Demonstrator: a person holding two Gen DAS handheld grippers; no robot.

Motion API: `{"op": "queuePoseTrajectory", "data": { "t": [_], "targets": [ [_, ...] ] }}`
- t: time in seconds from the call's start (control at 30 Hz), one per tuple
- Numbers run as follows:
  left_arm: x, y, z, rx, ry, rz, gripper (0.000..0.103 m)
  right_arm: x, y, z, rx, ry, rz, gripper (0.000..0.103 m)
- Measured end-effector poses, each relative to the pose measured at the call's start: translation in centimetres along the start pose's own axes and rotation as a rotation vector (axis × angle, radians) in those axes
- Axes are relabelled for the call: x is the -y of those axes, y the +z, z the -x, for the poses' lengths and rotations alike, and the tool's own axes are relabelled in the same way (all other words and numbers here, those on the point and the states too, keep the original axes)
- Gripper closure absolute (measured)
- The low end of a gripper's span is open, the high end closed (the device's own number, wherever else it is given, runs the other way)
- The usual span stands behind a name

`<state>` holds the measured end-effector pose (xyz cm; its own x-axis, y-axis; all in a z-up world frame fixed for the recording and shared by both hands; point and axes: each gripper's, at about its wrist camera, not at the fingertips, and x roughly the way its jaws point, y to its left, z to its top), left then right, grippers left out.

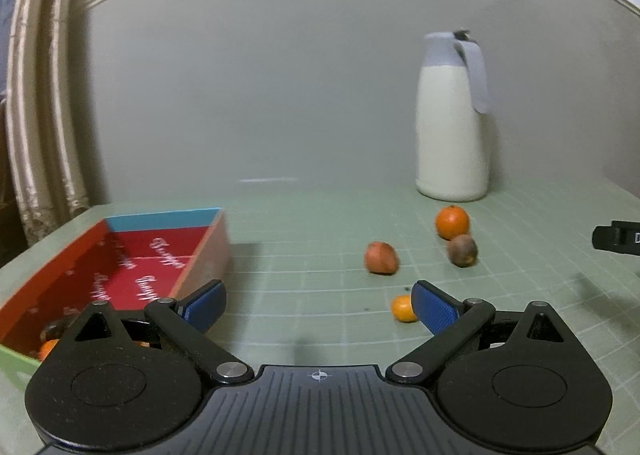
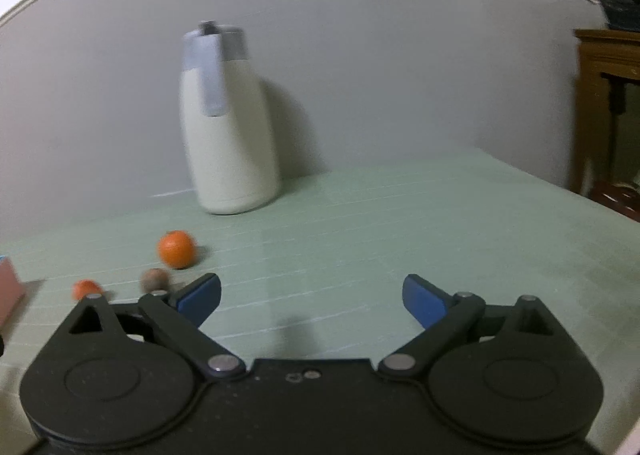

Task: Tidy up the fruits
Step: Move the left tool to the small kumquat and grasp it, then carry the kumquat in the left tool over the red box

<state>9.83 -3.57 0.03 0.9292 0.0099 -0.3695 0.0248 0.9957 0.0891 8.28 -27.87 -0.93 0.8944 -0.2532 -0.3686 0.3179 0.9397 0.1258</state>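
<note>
Only the left wrist shows the red box (image 1: 132,255) interior (both grippers' fingers wide, empty).

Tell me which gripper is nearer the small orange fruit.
Left. The left gripper has the small orange fruit beside its fingertip; the right gripper sits further off.

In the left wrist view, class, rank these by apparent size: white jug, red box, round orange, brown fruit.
1. red box, though nearness to the camera enlarges it
2. white jug
3. round orange
4. brown fruit
</note>
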Motion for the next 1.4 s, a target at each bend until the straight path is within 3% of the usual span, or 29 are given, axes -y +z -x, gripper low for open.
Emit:
{"op": "queuePoseTrajectory", "data": {
  "t": [0.4,0.53,0.7,0.77,1.03,1.4],
  "targets": [
    [3.5,0.8,-4.4,-0.097,-0.097,-0.002,0.007,2.9,-0.1,0.0,-0.005,-0.015,-0.039,0.005],
    [3.9,1.1,-5.8,-0.157,-0.153,0.016,0.036,3.3,-0.2,0.0,-0.007,-0.015,-0.047,0.005],
    [3.7,0.9,-6.6,-0.199,-0.157,0.050,0.039,3.5,-0.1,0.1,-0.009,-0.017,-0.062,0.005],
    [3.7,0.8,-6.8,-0.212,-0.163,0.053,0.053,3.3,-0.1,0.0,-0.011,-0.016,-0.061,0.005],
    [4.0,0.6,-6.9,-0.228,-0.173,0.041,0.080,3.1,-0.1,-0.2,-0.022,-0.005,-0.057,0.004],
    [3.9,0.8,-6.0,-0.180,-0.165,0.032,0.080,3.0,-0.2,-0.2,-0.027,-0.013,-0.045,0.005]
  ]
}}
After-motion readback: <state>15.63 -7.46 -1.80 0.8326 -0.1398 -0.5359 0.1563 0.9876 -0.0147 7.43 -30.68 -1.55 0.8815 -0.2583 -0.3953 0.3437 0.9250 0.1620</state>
